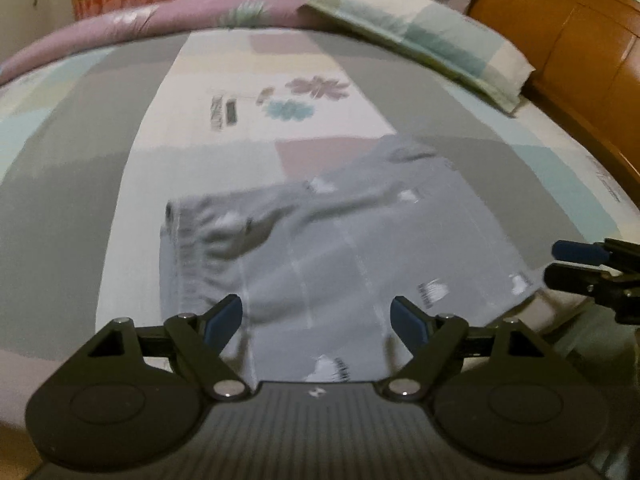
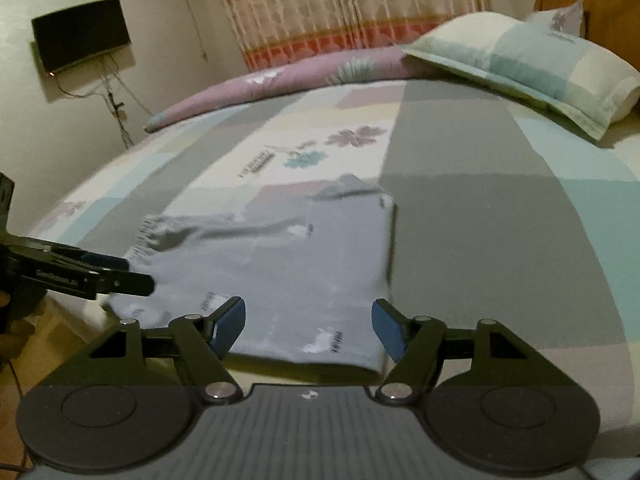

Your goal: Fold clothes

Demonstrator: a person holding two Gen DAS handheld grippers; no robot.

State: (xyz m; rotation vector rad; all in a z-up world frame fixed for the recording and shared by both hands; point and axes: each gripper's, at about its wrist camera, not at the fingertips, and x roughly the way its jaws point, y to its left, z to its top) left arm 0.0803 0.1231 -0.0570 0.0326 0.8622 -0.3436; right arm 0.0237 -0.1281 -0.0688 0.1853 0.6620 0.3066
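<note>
grey garment (image 1: 320, 240) lies flat, creased; left tongs (image 1: 316, 320), right tongs (image 2: 308, 324) wide.

This is a bedroom in a home. A bed (image 2: 480, 220) with a patchwork sheet has a pillow (image 2: 532, 64), a rolled purple quilt (image 2: 280, 80) and a wooden headboard (image 1: 560, 28). A patterned curtain (image 2: 340, 8) hangs behind, and a dark screen (image 2: 80, 32) is on the wall.

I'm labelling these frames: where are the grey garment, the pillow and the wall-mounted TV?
grey garment (image 2: 320, 264): right wrist view, middle of its flat panel.
pillow (image 2: 532, 64): right wrist view, top face.
wall-mounted TV (image 2: 82, 32): right wrist view, centre of the dark screen.
</note>
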